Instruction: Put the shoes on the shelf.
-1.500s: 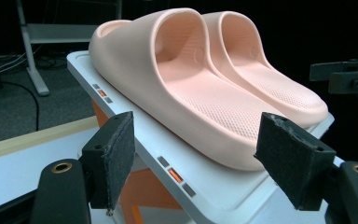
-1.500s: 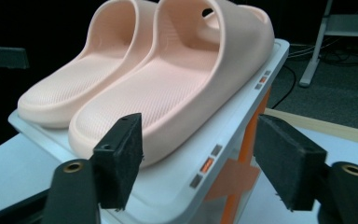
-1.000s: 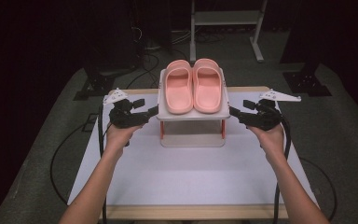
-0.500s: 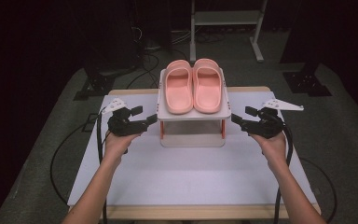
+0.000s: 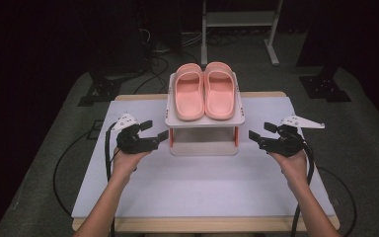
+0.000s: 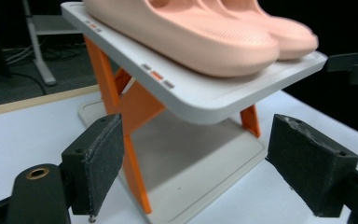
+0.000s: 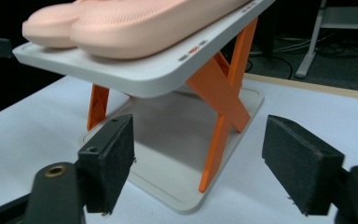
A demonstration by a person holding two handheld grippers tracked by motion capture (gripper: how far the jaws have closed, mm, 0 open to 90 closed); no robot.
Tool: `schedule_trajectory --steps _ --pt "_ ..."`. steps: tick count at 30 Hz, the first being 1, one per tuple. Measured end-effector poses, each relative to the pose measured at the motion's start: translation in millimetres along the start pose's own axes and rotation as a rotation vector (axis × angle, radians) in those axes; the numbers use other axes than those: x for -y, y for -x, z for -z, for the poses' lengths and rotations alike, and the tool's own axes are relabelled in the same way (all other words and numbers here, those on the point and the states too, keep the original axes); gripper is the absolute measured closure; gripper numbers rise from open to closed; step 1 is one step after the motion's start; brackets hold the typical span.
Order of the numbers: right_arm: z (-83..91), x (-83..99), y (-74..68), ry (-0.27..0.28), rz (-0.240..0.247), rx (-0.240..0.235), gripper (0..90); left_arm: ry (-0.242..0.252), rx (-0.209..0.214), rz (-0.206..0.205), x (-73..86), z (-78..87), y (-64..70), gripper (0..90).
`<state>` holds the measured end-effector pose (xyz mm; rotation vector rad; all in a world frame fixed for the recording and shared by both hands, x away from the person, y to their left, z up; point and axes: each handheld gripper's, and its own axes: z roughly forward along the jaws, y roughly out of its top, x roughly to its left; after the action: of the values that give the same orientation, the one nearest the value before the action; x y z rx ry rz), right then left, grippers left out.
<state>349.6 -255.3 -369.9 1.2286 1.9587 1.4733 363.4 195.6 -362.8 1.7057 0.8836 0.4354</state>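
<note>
Both of my hands have dropped back toward me since a second ago: then they were level with the upper shelf, now they sit lower on the table, either side of the little rack's base. My left gripper point(image 5: 154, 134) is just beside the rack's left edge and my right gripper point(image 5: 257, 134) just beside its right edge, neither touching it. On both, the jaws stand wide apart with nothing between the pads point(image 6: 98, 161).

The pair of pink slippers point(image 5: 204, 90) lies side by side on the top shelf point(image 5: 205, 120) of the rack, toes pointing away from me. That shelf is a grey tray held up on orange cross legs point(image 6: 130, 109) over a matching grey base plate point(image 7: 168, 140), and the whole thing stands near the middle of the white table point(image 5: 202, 187).

I would guess the slippers are moulded foam: light, springy, with a dimpled skin that should grip well against my pads. Pinched across the sole's side wall or the strap they ought to give a little without slipping. The rack looks like thin stiff plastic, light enough to skid or tip if I push it from one side only. If it is the rack I am after, the rim of the top shelf, one gripper on each side, looks the safest hold.
</note>
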Motion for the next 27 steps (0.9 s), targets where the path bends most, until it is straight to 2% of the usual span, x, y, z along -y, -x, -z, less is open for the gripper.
schedule_trajectory --steps 11,14,20,24,27 --pt "4.1 21.6 0.9 0.004 -0.004 0.002 23.5 -0.01 -0.022 0.006 17.5 4.3 -0.4 17.3" --pt "5.5 28.2 2.5 0.016 -0.027 -0.001 23.5 -0.006 -0.023 0.006 21.4 5.8 0.7 17.3" --pt "7.0 35.5 3.0 0.019 -0.031 0.003 23.5 -0.01 -0.039 -0.019 31.2 8.3 2.8 17.1" --pt "9.3 43.7 3.9 0.017 -0.032 0.009 23.5 0.004 -0.047 -0.018 40.3 11.1 3.5 16.4" --pt "11.8 51.2 4.6 0.016 -0.036 0.012 23.5 0.015 -0.047 -0.003 48.4 14.3 4.2 16.4"
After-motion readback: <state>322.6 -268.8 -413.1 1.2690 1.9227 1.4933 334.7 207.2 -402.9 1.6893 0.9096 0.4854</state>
